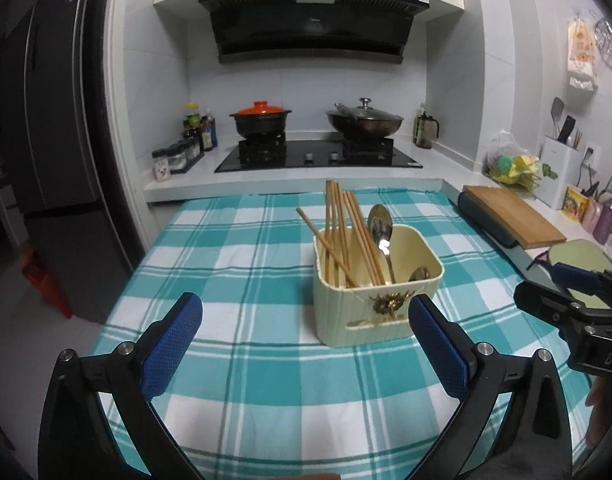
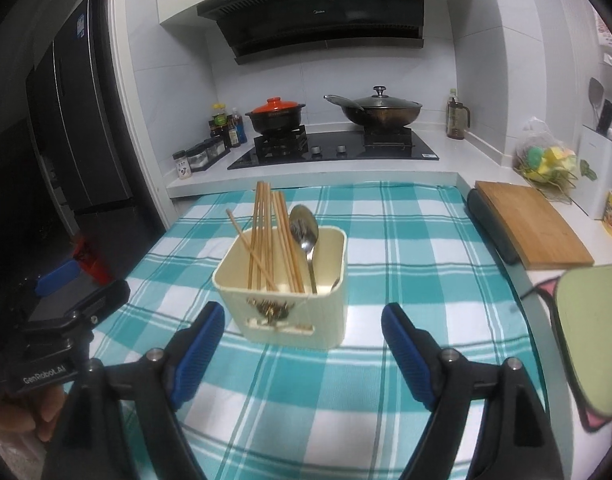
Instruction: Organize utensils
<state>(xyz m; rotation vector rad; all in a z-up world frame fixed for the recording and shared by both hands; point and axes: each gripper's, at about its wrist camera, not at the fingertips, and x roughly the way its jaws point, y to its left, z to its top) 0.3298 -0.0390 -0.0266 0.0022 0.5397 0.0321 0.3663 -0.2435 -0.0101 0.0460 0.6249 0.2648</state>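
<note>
The left hand-held gripper [image 1: 306,320] is released, its blue pads [image 1: 173,340] spread wide over the checked cloth with nothing between them; the right hand-held gripper [image 2: 301,340] is likewise released and empty, its pads [image 2: 406,354] standing apart just near of the container. Each tool shows at the edge of the other's view, the right one at the right edge of the left wrist view and the left one at the left edge of the right wrist view, where fingers of a person's hand [image 2: 21,408] are wrapped around its base. Just beyond both sets of pads, a cream container [image 1: 370,312] stands upright on the teal and white checked cloth [image 1: 265,380] covering the worktop. Inside it, wooden chopsticks [image 1: 342,232] lean in a loose bundle at the left, and a metal spoon [image 1: 380,226] stands bowl up at the right. Farther right lies a wooden cutting board [image 1: 514,216]. At the far side, a stove [image 1: 318,156] carries an orange-lidded pot [image 1: 261,118] and a lidded wok [image 1: 364,118].
</note>
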